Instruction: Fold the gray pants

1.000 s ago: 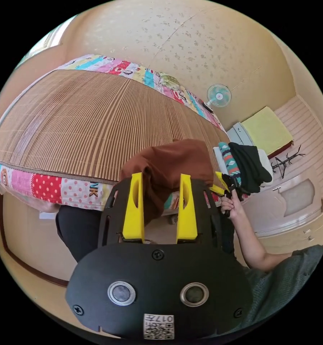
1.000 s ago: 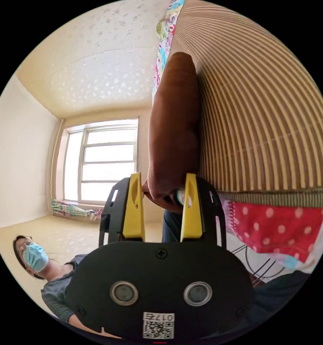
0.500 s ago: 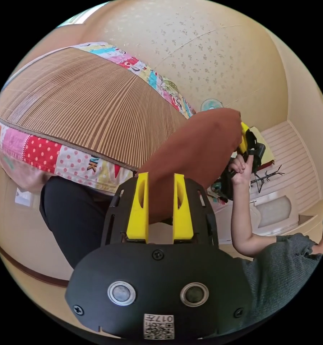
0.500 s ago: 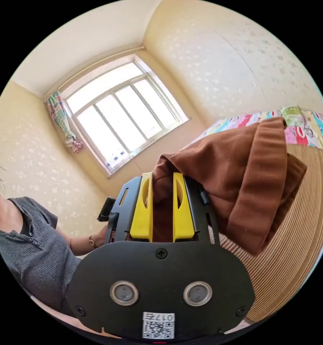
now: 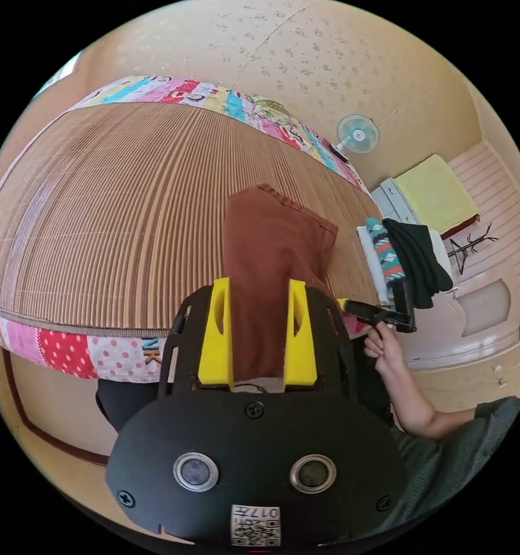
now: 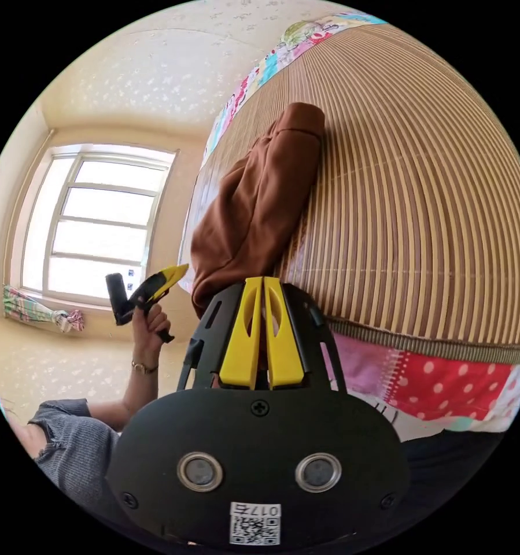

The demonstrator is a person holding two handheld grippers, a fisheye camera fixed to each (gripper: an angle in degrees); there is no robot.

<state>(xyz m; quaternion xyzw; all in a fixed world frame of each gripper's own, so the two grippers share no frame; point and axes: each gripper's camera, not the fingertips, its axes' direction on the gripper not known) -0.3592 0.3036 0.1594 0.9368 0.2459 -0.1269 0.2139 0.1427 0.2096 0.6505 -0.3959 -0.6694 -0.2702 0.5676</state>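
Brown garment (image 5: 269, 272) folded on bamboo mat (image 5: 126, 219), edge overhanging

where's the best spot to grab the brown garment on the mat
Probably the near end of the brown garment, where it hangs over the edge of the bed. Come from the bed's near side: that end hangs free, while the rest lies flat on the mat.

My left gripper (image 5: 254, 306) jaws apart around brown folded garment (image 5: 268, 254) on the bed's bamboo mat (image 5: 115, 214), fan (image 5: 358, 134) beyond.
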